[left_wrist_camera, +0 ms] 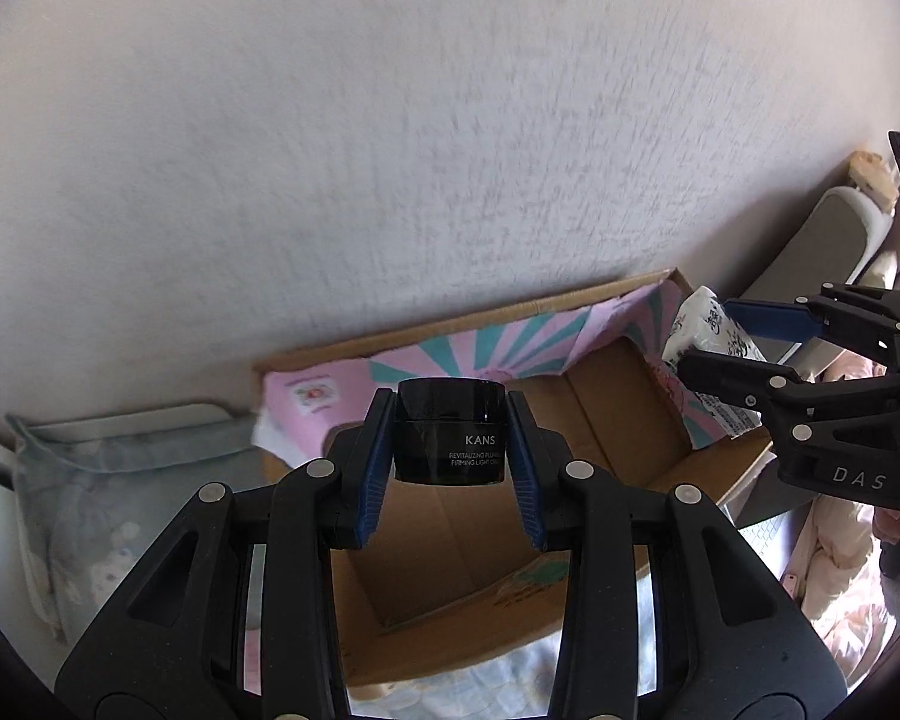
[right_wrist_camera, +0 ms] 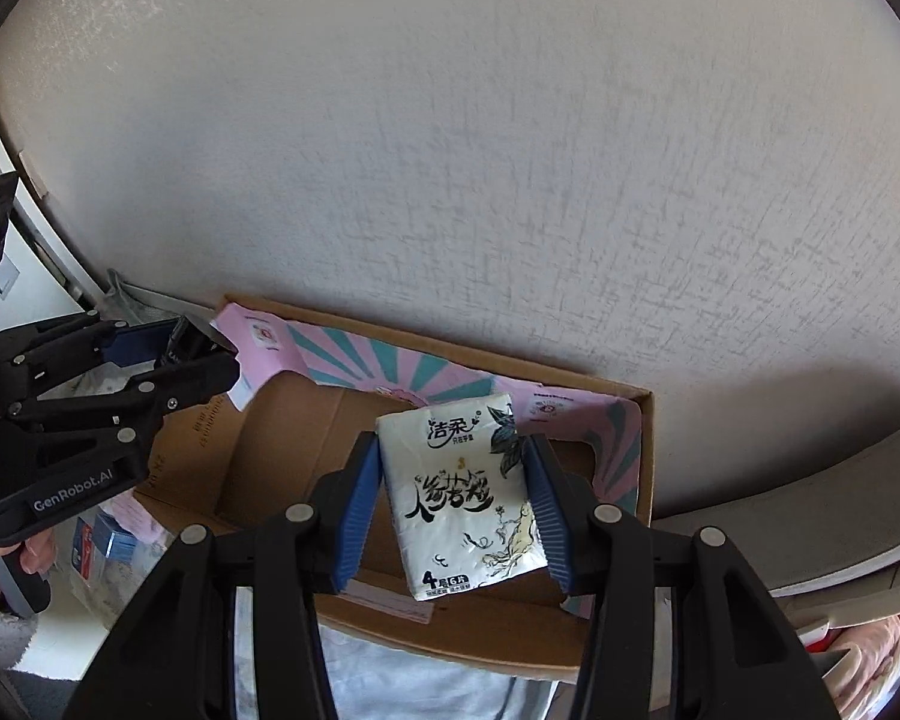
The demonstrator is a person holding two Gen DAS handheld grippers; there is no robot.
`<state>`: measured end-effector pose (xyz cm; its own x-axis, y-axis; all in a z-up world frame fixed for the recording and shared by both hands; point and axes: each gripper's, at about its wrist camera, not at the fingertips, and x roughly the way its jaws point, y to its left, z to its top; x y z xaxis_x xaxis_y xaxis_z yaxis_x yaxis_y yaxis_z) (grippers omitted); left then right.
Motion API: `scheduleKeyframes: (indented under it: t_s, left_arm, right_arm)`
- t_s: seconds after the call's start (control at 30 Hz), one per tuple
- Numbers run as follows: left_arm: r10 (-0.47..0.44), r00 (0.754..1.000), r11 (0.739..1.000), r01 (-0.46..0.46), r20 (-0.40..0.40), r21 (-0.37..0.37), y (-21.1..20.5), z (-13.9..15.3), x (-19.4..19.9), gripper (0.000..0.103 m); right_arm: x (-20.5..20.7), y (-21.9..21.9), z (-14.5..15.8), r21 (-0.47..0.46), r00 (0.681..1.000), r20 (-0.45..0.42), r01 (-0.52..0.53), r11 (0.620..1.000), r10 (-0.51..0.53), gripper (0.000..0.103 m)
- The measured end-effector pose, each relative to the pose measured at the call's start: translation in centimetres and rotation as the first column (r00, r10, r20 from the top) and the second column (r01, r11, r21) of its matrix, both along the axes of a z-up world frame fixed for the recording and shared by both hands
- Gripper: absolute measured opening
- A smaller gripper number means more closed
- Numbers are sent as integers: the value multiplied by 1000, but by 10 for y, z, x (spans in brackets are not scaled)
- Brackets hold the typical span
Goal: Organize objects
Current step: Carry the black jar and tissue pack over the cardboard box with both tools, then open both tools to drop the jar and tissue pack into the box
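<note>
My left gripper (left_wrist_camera: 450,420) is shut on a black KANS cream jar (left_wrist_camera: 450,429) and holds it above an open cardboard box (left_wrist_camera: 618,396) with pink and teal flaps. My right gripper (right_wrist_camera: 459,480) is shut on a white tissue pack (right_wrist_camera: 465,495) with black brush lettering, held over the same box (right_wrist_camera: 282,450). The right gripper with the pack (left_wrist_camera: 708,354) shows at the right of the left wrist view. The left gripper (right_wrist_camera: 204,354) shows at the left of the right wrist view, with the jar barely visible between its fingers.
The box stands against a white textured wall (left_wrist_camera: 390,150). A pale patterned cloth bag (left_wrist_camera: 102,480) lies left of the box. A grey curved seat back (left_wrist_camera: 834,240) is at the right. A blue small box (right_wrist_camera: 105,540) sits in a plastic bag at lower left.
</note>
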<state>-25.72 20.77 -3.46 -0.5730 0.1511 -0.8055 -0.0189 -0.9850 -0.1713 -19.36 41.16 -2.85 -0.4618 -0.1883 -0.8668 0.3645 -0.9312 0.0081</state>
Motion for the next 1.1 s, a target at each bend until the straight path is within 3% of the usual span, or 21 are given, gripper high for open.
scheduleKeyframes:
  t_s: [0.3, 0.53, 0.57, 0.6, 0.63, 0.67, 0.7, 0.8, 1.1]
  left_arm:
    - [21, 997, 1000, -19, 72, -17, 18, -30, -17, 33]
    - [22, 979, 999, -12, 204, -48, 21, -58, -41, 35]
    - [17, 978, 998, -5, 206, -57, 22, -59, -42, 39]
    - [13, 978, 998, 2, 209, -69, 23, -59, -43, 45]
    - [11, 978, 997, 5, 211, -78, 24, -59, -44, 79]
    - [22, 976, 994, 1, 216, -107, 24, -59, -46, 102]
    - [32, 978, 991, -4, 207, -134, 23, -59, -46, 103]
    - [27, 975, 997, -10, 219, -77, 16, -64, -50, 103]
    - [28, 975, 998, -13, 222, -69, 14, -69, -55, 103]
  right_arm:
    - [-20, 11, -33, -11, 997, 62, -37, 999, 38, 45]
    - [-36, 5, -69, 20, 980, 168, -114, 993, 109, 48]
    - [-37, 5, -74, 28, 976, 184, -120, 992, 113, 52]
    - [-38, 6, -79, 30, 973, 198, -126, 992, 117, 71]
    - [-37, 8, -83, 16, 971, 201, -135, 991, 130, 93]
    - [-36, 10, -83, 0, 970, 195, -149, 989, 146, 100]
    - [-35, 12, -83, -10, 969, 188, -158, 987, 157, 103]
    - [-30, 16, -86, 1, 967, 183, -179, 984, 176, 103]
    - [-29, 11, -86, -1, 965, 188, -185, 983, 182, 103]
